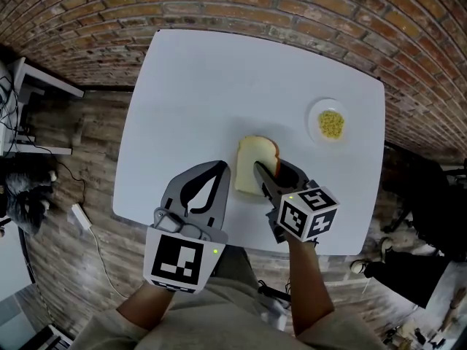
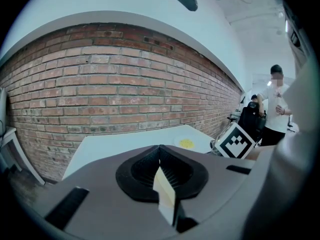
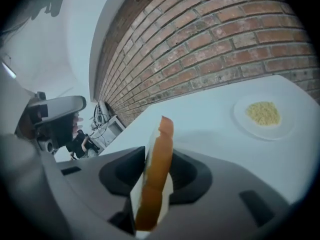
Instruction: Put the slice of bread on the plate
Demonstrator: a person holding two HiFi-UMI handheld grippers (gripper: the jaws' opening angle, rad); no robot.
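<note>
Right tool (image 1: 271, 169) clenched on bread slice (image 1: 252, 160) crust edge; long axis points toward wall (image 1: 292, 6); left tool (image 1: 217, 169) closed

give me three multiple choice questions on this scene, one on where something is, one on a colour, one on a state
1. In the head view, where is the plate relative to the slice of bread?
A. up and to the right, apart from it
B. directly under it
C. touching its left side

2. What colour is the food on the plate?
A. red
B. yellow
C. green

3. What state is the right tool in?
A. open with nothing between its jaws
B. shut on the slice of bread
C. shut on the plate

Answers:
1 A, bare white tabletop shows between the plate and the bread.
2 B, a small yellow heap sits in the middle of the white plate.
3 B, the right gripper view shows the bread's brown crust edge standing between its jaws.
</note>
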